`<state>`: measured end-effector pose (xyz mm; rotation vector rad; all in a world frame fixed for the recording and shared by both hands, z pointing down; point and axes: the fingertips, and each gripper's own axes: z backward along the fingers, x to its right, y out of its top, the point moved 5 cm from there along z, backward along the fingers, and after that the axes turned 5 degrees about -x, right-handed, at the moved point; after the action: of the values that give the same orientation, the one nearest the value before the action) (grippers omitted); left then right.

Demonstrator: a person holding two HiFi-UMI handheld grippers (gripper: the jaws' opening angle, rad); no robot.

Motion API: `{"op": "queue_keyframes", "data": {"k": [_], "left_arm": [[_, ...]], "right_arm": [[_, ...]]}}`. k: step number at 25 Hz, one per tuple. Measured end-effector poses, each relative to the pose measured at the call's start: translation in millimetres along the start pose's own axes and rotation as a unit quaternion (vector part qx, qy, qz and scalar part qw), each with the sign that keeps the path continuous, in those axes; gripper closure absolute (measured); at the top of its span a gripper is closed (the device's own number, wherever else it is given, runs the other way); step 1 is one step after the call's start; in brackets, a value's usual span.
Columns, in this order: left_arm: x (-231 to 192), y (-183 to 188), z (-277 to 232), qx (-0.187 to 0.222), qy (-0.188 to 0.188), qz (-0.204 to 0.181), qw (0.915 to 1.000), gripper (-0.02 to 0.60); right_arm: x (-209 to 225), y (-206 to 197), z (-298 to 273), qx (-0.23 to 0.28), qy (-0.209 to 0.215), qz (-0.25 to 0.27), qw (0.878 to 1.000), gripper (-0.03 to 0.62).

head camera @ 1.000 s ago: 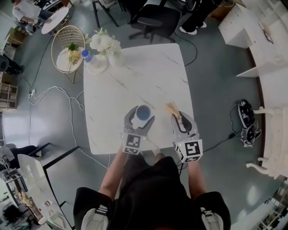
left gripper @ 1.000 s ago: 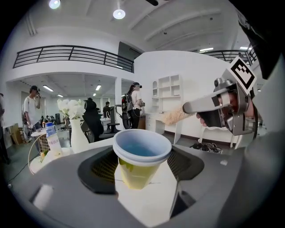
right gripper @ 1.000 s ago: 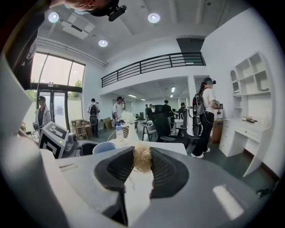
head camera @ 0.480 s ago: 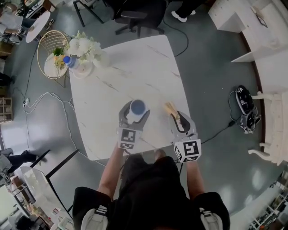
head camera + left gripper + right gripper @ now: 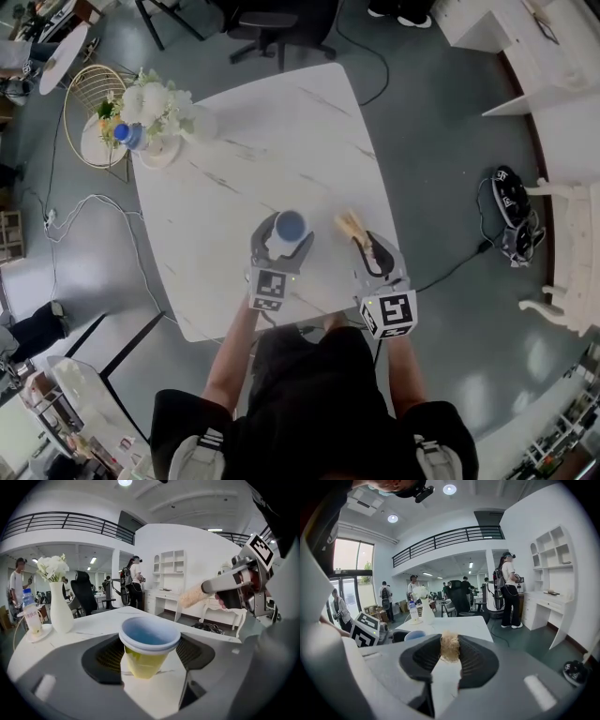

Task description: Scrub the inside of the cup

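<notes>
A yellow cup (image 5: 289, 226) with a blue rim and blue inside stands upright between the jaws of my left gripper (image 5: 284, 234), which is shut on it over the white marble table (image 5: 281, 131). In the left gripper view the cup (image 5: 147, 651) fills the gap of that gripper (image 5: 150, 657), its rim touching both pads. My right gripper (image 5: 367, 248) is shut on a tan fibrous scrubber (image 5: 352, 225), just right of the cup and apart from it. The scrubber (image 5: 450, 648) sticks up between the right gripper's (image 5: 449, 657) black pads, with the cup's rim (image 5: 415, 635) to its left.
A white vase of flowers (image 5: 178, 117) and a water bottle (image 5: 127, 136) stand at the table's far left corner. An office chair (image 5: 272, 23) is beyond the table, a wire chair (image 5: 89, 94) to its left. White furniture (image 5: 562, 112) lines the right. People stand in the background.
The head view has shifted, so the table sits lower-left in the frame. Both grippers keep their holds; cup and scrubber stay the same distance apart.
</notes>
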<state>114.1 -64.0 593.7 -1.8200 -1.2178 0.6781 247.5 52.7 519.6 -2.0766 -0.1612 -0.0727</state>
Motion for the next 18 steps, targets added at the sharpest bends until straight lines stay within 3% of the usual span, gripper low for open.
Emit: {"op": "queue_keyframes", "data": {"k": [18], "left_arm": [[-4, -21, -43, -0.009, -0.029, 0.02, 0.9993, 0.224]], "right_arm": [[17, -24, -26, -0.026, -0.013, -0.021, 0.999, 0.49]]}}
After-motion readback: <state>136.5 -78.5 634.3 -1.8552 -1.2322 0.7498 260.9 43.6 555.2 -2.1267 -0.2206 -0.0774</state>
